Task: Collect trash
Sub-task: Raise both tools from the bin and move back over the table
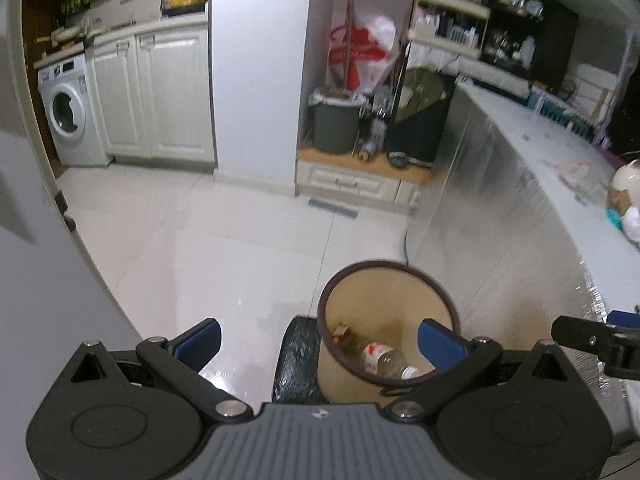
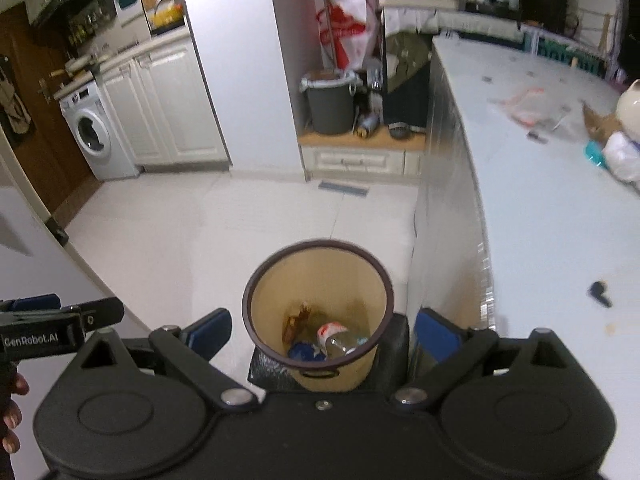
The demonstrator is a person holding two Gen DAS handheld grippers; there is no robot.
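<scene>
A tan wastebasket with a dark rim (image 1: 348, 272) (image 2: 276, 260) stands on a black mat on the floor beside the counter. Inside lie a clear plastic bottle with a red label (image 1: 384, 358) (image 2: 336, 336), brown scraps (image 2: 298, 318) and something blue (image 2: 304, 350). My left gripper (image 1: 320, 342) is open and empty above the basket's left side. My right gripper (image 2: 322, 332) is open and empty straight above the basket. On the white counter (image 2: 540, 208) lie a clear plastic wrapper (image 2: 528, 106), a small dark object (image 2: 600, 294) and a pile of trash at the right edge (image 2: 616, 140).
A grey bin (image 2: 330, 104) and a red-and-white plastic bag (image 2: 346, 28) stand in the alcove at the back. White cabinets and a washing machine (image 2: 94, 132) are at the far left. The counter's shiny side wall (image 1: 500, 216) rises right beside the basket.
</scene>
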